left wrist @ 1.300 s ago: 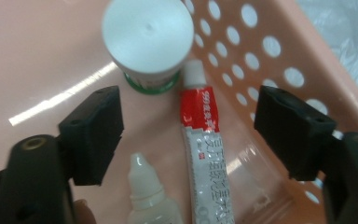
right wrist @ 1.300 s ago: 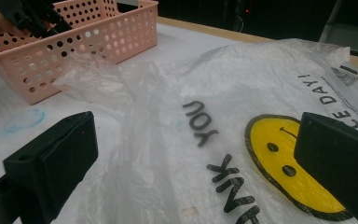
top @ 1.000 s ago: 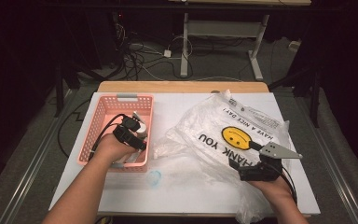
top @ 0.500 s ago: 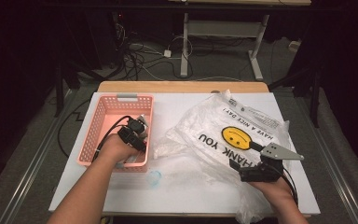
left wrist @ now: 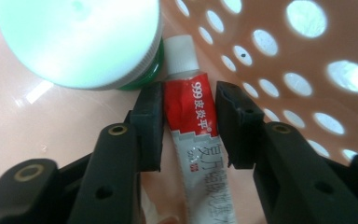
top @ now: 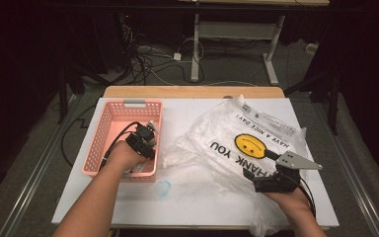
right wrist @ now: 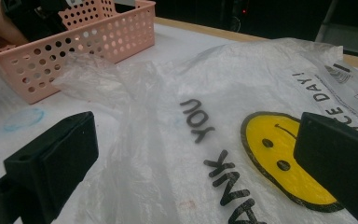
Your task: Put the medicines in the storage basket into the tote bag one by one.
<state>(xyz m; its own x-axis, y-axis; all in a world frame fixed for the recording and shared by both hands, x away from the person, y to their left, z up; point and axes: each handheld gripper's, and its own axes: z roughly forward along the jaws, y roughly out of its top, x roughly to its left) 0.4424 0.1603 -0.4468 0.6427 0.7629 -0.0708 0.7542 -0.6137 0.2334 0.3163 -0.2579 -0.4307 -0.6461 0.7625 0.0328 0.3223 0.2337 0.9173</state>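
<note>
- Left gripper [top: 145,134] down inside pink basket [top: 103,129] at the table's left side; jaws have just been closing, red-and-white tube [left wrist: 193,140] between them, small gaps both sides, pads not yet pressing.
- Tube lies on basket floor by the holed wall, cap just beside a white-lidded green jar [left wrist: 79,39].
- Plastic bag [top: 237,143] with yellow smiley spread over the table's right half.
- Right gripper [top: 269,170] near front right corner, jaws wide apart over the bag, gripping nothing.
</note>
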